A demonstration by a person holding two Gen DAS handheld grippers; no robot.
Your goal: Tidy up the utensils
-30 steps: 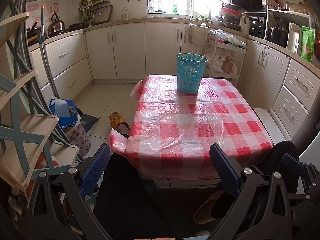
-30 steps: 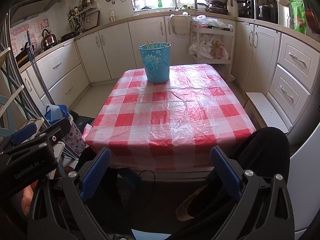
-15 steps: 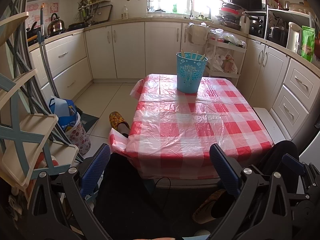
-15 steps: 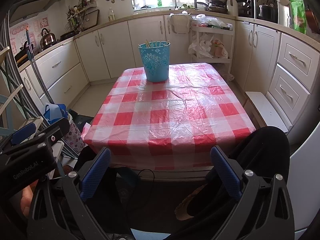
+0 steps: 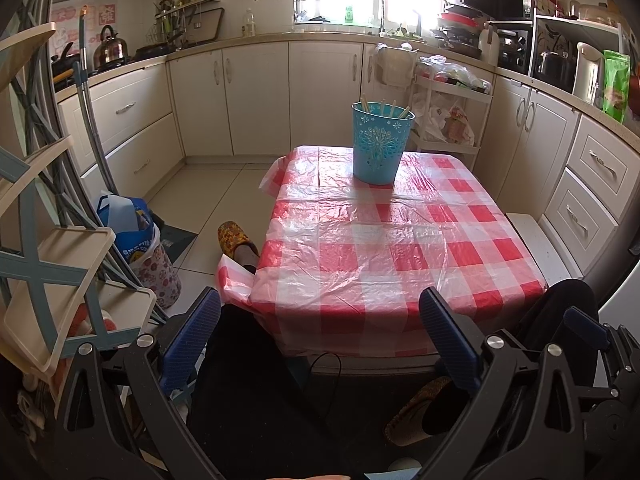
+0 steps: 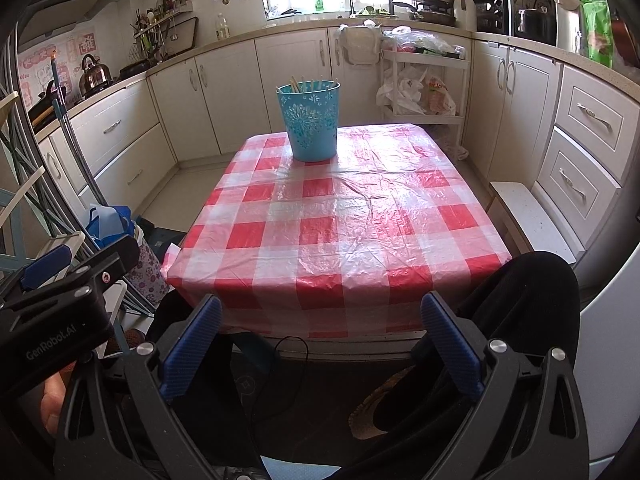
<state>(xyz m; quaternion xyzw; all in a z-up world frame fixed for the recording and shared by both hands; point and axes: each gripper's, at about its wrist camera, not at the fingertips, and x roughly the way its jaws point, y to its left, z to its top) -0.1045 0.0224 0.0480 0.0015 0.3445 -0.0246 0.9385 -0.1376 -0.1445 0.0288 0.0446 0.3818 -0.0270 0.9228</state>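
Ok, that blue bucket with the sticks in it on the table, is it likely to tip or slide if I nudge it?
The blue bucket looks like thin plastic, so probably light. It is tall and narrower at the base, so a nudge near the rim may tip it. The glossy plastic tablecloth could let it slide, and the loose sticks would likely shift.

utensils [image 5: 383, 106] mostly hidden inside bucket [image 5: 379, 148].

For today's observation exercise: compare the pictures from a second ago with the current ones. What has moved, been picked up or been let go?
Nothing visibly changed. Both the left gripper and the right gripper stay open and empty, held low before the near edge of the table. The blue bucket with sticks standing in it remains at the table's far end, untouched.
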